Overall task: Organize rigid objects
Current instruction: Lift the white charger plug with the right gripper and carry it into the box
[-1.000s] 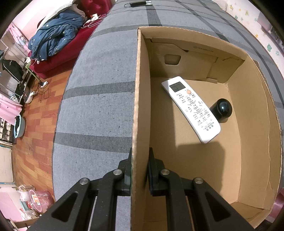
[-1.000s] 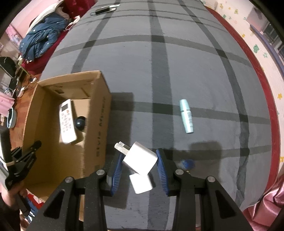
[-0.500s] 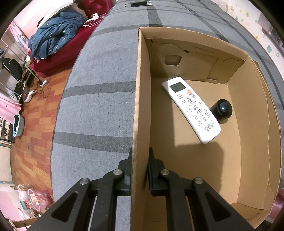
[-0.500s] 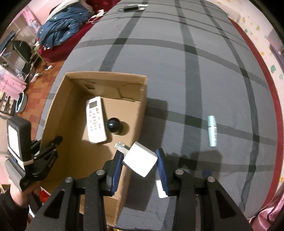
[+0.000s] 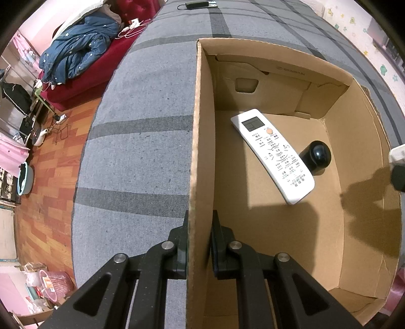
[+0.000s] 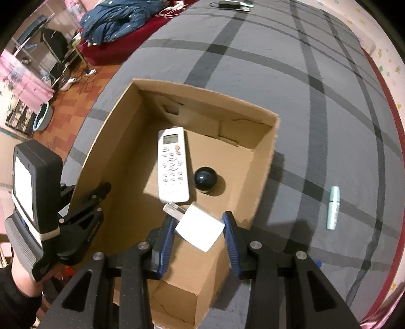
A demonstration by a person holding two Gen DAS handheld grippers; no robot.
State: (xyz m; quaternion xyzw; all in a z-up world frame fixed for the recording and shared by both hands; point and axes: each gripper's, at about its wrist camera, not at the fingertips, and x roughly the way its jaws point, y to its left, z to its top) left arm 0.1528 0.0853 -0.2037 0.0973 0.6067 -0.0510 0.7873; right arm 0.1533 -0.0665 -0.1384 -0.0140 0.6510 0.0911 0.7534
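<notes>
Inside box [image 6: 263, 162]: remote [image 6: 173, 164], black ball [image 6: 205, 178]; right hand-held gripper [image 6: 200, 225] pinches white charger [image 6: 200, 227]; left hand-held gripper [image 5: 200, 243] clamps wall.

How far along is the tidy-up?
Done: remote and black ball lie in the cardboard box. In hand: right claw holds the white charger over the box; left claw clamps its wall. Left: teal tube on the grey surface.

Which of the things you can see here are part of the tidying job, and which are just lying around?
Part of the job:
cardboard box
white charger in the right tool
left tool clamping the box wall
remote control
black ball
teal tube

Just lying about:
blue jacket
black adapter
pink basket
</notes>
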